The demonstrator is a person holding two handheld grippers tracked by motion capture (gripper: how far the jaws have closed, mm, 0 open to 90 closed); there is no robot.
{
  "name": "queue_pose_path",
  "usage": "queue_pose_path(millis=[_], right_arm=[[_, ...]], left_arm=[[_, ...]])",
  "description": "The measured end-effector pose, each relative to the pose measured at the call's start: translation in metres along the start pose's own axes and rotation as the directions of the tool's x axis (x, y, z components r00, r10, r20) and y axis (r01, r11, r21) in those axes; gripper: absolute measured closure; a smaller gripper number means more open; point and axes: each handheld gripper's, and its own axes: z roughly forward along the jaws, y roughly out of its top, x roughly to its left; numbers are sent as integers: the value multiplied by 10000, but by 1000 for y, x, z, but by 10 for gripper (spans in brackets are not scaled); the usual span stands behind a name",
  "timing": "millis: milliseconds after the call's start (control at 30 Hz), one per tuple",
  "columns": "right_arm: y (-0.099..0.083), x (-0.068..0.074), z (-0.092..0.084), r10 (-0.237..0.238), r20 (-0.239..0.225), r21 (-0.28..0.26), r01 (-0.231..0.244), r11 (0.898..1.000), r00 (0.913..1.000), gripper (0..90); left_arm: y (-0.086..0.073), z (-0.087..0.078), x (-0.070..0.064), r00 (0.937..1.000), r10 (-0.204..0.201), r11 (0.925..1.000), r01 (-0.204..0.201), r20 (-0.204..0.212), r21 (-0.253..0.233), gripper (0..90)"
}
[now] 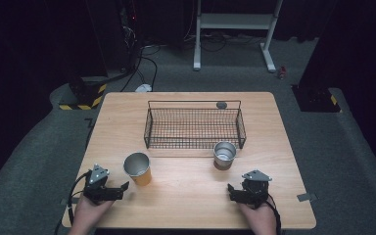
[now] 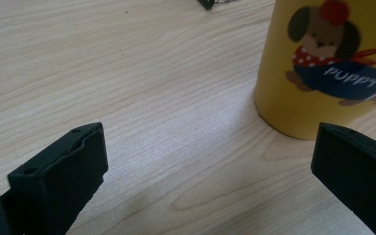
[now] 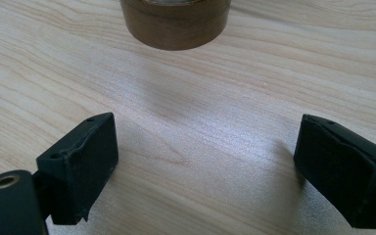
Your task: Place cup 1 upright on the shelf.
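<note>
Just ahead of the open left gripper (image 1: 120, 188) stands the yellow cup (image 1: 138, 169).

Dark lab, black curtains, cables (image 1: 147, 63) on grey carpet, wooden table (image 1: 284, 161)

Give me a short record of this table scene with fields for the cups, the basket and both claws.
surface: light wooden table
left cup: yellow cup with metal lining and a puppy picture, upright, just ahead of the left claw
right cup: silver metal cup with brown base, upright, ahead of the right claw, in front of the basket
basket: black wire basket, behind both cups, nothing visible in it
left claw: open, holding nothing
right claw: open, holding nothing
</note>
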Motion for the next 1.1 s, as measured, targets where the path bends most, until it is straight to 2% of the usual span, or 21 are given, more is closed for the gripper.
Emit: queue_pose_path(millis=[367,500,700,800,967,1100], right_arm=[[0,0,0,3,-2,-1,-3,10000,10000,92],[0,0,0,0,-2,0,0,10000,10000,92],[0,0,0,-5,-1,-1,5,10000,10000,92],[0,0,0,-3,0,-2,3,10000,10000,92],[0,0,0,-6,0,-1,6,10000,10000,92],[0,0,0,-3,0,-2,3,10000,10000,92]], left_arm=[[4,-7,-4,9995,0,9992,12,308,-391,6],[5,-9,-6,9993,157,9982,-138,329,-584,6],[7,-14,-10,9985,127,9958,-78,539,-908,5],[9,-16,-12,9980,282,9942,-222,563,-1055,5],[10,-18,-14,9973,317,9928,-238,658,-1172,5],[12,-20,-21,9964,591,9902,-508,612,-1299,5]])
